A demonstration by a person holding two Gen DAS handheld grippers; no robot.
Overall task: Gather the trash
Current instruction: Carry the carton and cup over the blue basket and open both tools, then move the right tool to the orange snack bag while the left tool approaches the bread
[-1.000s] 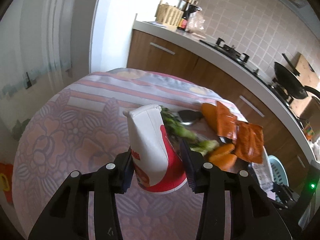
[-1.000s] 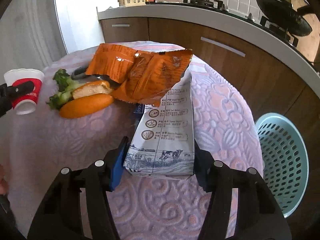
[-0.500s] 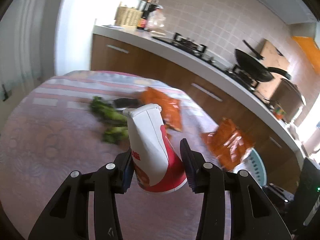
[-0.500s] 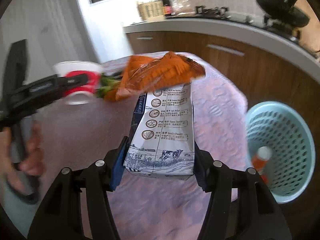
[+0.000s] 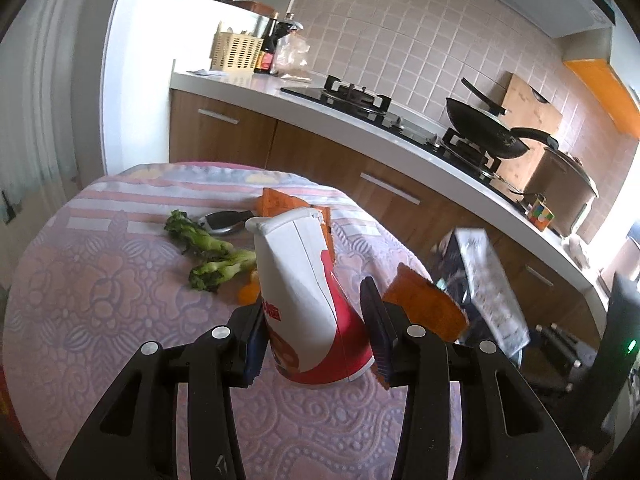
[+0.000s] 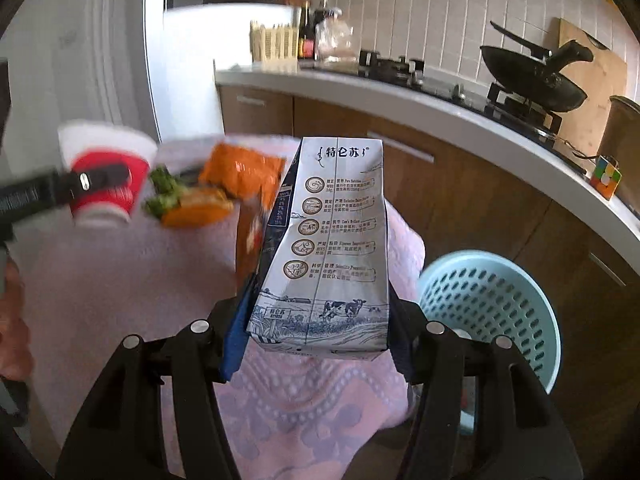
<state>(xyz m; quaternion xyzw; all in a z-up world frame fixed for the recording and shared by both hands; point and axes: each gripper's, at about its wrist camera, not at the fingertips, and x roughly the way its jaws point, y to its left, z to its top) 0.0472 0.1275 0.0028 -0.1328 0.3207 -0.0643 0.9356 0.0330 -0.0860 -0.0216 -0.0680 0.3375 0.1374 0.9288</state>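
Observation:
My left gripper [image 5: 316,332] is shut on a red and white paper cup [image 5: 308,292], squashed flat at its rim, held above the round table [image 5: 100,300]. My right gripper [image 6: 320,332] is shut on a white and blue milk carton [image 6: 332,248], held above the table's right edge. An orange snack bag [image 6: 256,216] hangs along the carton's left side. The light blue trash basket [image 6: 492,296] stands on the floor right of the table. The cup also shows in the right wrist view [image 6: 106,172], and the carton in the left wrist view [image 5: 488,284].
Broccoli [image 5: 200,240], a dark object [image 5: 224,222], another orange bag [image 5: 292,208] and orange food [image 6: 196,208] lie on the table. A kitchen counter [image 5: 360,120] with a hob and a black wok [image 5: 484,132] runs behind.
Both grippers have lifted and swung with their loads. The carton with the orange bag has moved toward the table's right edge, nearer the basket. The cup has moved right over the table.

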